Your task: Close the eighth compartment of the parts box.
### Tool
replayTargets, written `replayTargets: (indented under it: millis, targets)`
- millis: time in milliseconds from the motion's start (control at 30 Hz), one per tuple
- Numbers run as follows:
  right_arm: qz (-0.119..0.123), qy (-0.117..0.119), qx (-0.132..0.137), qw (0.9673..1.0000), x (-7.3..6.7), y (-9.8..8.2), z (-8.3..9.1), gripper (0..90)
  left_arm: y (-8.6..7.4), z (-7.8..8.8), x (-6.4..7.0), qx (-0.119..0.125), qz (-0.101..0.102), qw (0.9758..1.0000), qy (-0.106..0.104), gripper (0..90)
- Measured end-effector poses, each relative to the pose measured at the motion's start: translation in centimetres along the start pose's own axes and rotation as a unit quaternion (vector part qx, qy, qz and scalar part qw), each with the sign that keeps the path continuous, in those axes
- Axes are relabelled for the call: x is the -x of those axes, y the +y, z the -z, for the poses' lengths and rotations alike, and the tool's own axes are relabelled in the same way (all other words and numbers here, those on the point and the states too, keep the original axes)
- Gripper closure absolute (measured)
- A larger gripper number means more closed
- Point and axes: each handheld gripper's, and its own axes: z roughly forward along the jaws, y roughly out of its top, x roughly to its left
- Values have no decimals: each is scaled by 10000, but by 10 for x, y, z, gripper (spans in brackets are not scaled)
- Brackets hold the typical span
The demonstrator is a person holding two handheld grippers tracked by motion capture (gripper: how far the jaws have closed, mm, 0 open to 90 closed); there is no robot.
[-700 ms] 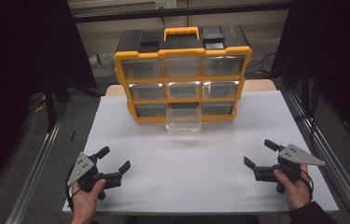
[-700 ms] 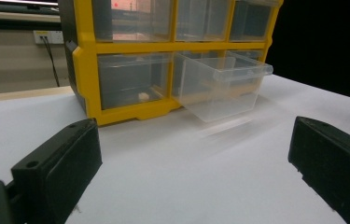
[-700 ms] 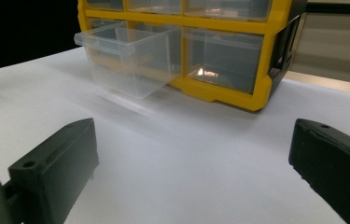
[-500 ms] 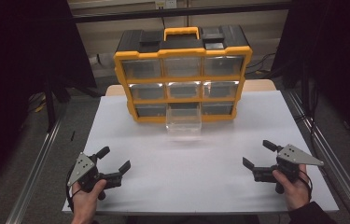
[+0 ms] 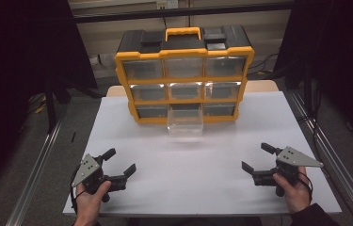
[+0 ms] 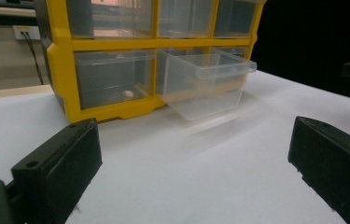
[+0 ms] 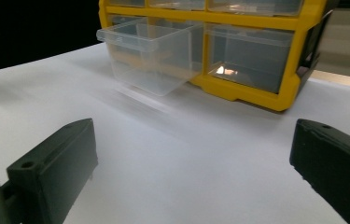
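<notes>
High view: clear drawer (image 5: 185, 123) half out of yellow organizer (image 5: 183, 75), bottom-middle slot. I judge it light, thin, slippery; take front lip. Left gripper (image 5: 120, 165), right gripper (image 5: 258, 157): wide apart, empty.

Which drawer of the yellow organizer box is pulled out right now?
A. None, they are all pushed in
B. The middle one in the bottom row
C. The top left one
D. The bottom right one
B: the clear drawer in the middle of the bottom row juts out of the yellow organizer over the white table, while the other drawers sit flush.
</notes>
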Motion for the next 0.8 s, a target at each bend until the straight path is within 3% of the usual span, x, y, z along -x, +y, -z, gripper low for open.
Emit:
replayTargets:
  millis: [33,100,200,400,633,767,800]
  targets:
    - [19,58,-36,10000,-2,0,-1,3,0,0,1,44,69,10000,44,24]
    - [101,249,-57,9996,-11,2,-4,0,0,1,-2,-9,3,10000,85,24]
    - [112,354,-46,9993,-19,4,-7,0,-1,1,-3,-61,18,9999,110,24]
    - [158,422,-17,9990,-29,8,-11,0,-1,1,-2,-48,5,10000,19,24]
    - [148,689,-62,9975,-38,12,-23,0,-1,2,-4,-62,20,9999,110,24]
    - [175,694,-124,9974,-42,14,-30,1,-1,2,-4,-60,9,9999,100,24]
    - [169,784,-143,9967,-45,16,-33,0,-1,3,-5,-59,-27,10000,57,24]
